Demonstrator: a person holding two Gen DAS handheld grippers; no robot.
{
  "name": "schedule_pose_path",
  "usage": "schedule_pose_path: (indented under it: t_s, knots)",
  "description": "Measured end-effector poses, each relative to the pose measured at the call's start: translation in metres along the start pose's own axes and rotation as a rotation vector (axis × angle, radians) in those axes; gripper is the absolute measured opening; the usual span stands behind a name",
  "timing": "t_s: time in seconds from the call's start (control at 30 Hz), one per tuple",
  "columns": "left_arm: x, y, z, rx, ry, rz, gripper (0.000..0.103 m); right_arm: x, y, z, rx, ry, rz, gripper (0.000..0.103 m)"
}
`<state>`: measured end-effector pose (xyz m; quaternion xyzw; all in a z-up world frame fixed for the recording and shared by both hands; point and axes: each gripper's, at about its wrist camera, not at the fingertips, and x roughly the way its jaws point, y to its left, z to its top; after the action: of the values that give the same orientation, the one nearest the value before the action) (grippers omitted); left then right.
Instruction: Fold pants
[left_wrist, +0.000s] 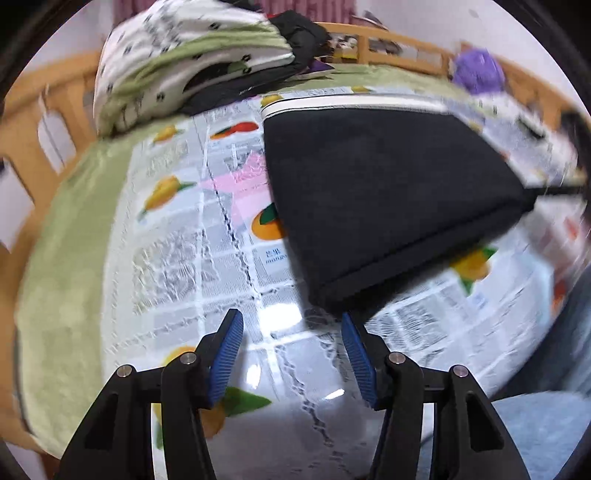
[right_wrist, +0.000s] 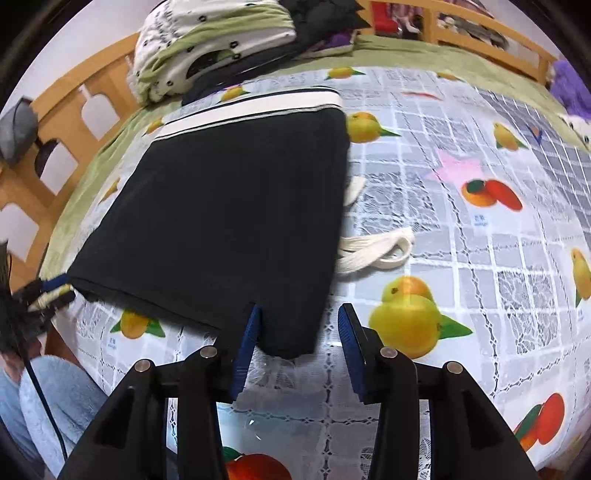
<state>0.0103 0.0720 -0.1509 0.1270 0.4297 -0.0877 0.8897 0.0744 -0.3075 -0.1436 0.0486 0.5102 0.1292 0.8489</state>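
Observation:
The black pants (left_wrist: 384, 192) lie folded into a flat rectangle on the fruit-print tablecloth (left_wrist: 177, 236), white waistband at the far edge. My left gripper (left_wrist: 291, 325) is open and empty, just left of the pants' near corner. In the right wrist view the pants (right_wrist: 229, 218) fill the centre-left, with a cream drawstring (right_wrist: 376, 251) sticking out on their right side. My right gripper (right_wrist: 299, 314) is open, its jaws on either side of the pants' near right corner. The other gripper (right_wrist: 55, 288) shows at the pants' left corner.
A pile of folded bedding and dark clothes (left_wrist: 192, 62) sits at the far side of the table, also in the right wrist view (right_wrist: 214, 44). A wooden bed rail (right_wrist: 74, 99) runs behind. A purple plush toy (left_wrist: 478, 70) is at far right.

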Motion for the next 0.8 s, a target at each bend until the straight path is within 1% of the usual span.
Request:
schedule_pose_path:
  t_s: [0.07,0.1,0.2,0.23,0.3,0.33,0.37,0.4,0.43,0.47,0.5,0.53,0.57,0.6,0.63,0.67,0.7,0.77,0.8]
  knots:
    - [-0.002,-0.01,0.001,0.074,-0.022,0.037,0.05,0.001,-0.001,0.0,0.006,0.003,0.005,0.043]
    - [-0.002,-0.015,0.002,0.12,-0.03,0.04,0.05,0.001,0.0,0.0,0.003,0.001,0.002,0.043]
    - [0.009,-0.024,0.005,0.203,0.003,0.036,0.051,0.0,0.006,-0.001,-0.021,-0.008,-0.018,0.043]
    - [0.013,-0.028,0.005,0.228,0.006,0.053,0.051,-0.001,0.007,0.0,-0.028,-0.009,-0.02,0.043]
    - [0.014,-0.032,0.008,0.248,-0.026,0.063,0.051,0.0,0.008,0.001,-0.033,-0.01,-0.023,0.043]
    - [0.015,-0.032,0.011,0.237,-0.036,0.063,0.042,0.0,0.009,0.001,-0.034,-0.009,-0.024,0.043]
    - [0.015,-0.03,0.015,0.21,-0.05,0.061,0.026,0.001,0.008,0.001,-0.034,-0.009,-0.024,0.043]
    - [0.012,-0.023,0.02,0.139,-0.078,0.034,0.014,0.002,0.009,0.002,-0.034,-0.008,-0.024,0.043]
    - [0.006,-0.018,0.02,0.083,-0.109,0.01,0.013,0.002,0.009,0.002,-0.034,-0.008,-0.025,0.043]
    - [0.0,-0.008,0.02,0.003,-0.156,-0.038,0.013,0.002,0.008,0.002,-0.033,-0.008,-0.024,0.043]
    - [0.0,0.002,0.019,-0.077,-0.169,-0.083,0.012,0.002,0.008,0.002,-0.033,-0.008,-0.024,0.043]
    - [0.008,0.007,0.016,-0.127,-0.136,-0.098,0.012,0.003,0.008,0.002,-0.037,-0.007,-0.023,0.043]
    - [0.021,0.008,0.011,-0.144,-0.075,-0.095,0.013,0.004,0.008,0.002,-0.044,-0.004,-0.02,0.043]
    - [0.028,0.004,0.003,-0.134,-0.064,-0.089,0.013,0.005,0.008,0.002,-0.047,0.001,-0.02,0.043]
    - [0.025,0.002,-0.001,-0.122,-0.096,-0.073,0.013,0.007,0.009,0.002,-0.052,0.01,-0.022,0.043]
    - [0.022,-0.001,-0.002,-0.113,-0.1,-0.066,0.013,0.008,0.008,0.002,-0.053,0.015,-0.022,0.043]
    - [0.018,0.0,-0.002,-0.126,-0.095,-0.074,0.016,0.008,0.008,0.001,-0.053,0.017,-0.021,0.043]
    - [0.013,0.005,-0.003,-0.167,-0.074,-0.115,0.016,0.006,0.007,0.0,-0.055,0.013,-0.015,0.043]
    - [0.008,0.008,-0.006,-0.175,-0.061,-0.127,0.022,0.003,0.007,0.0,-0.063,0.006,-0.012,0.043]
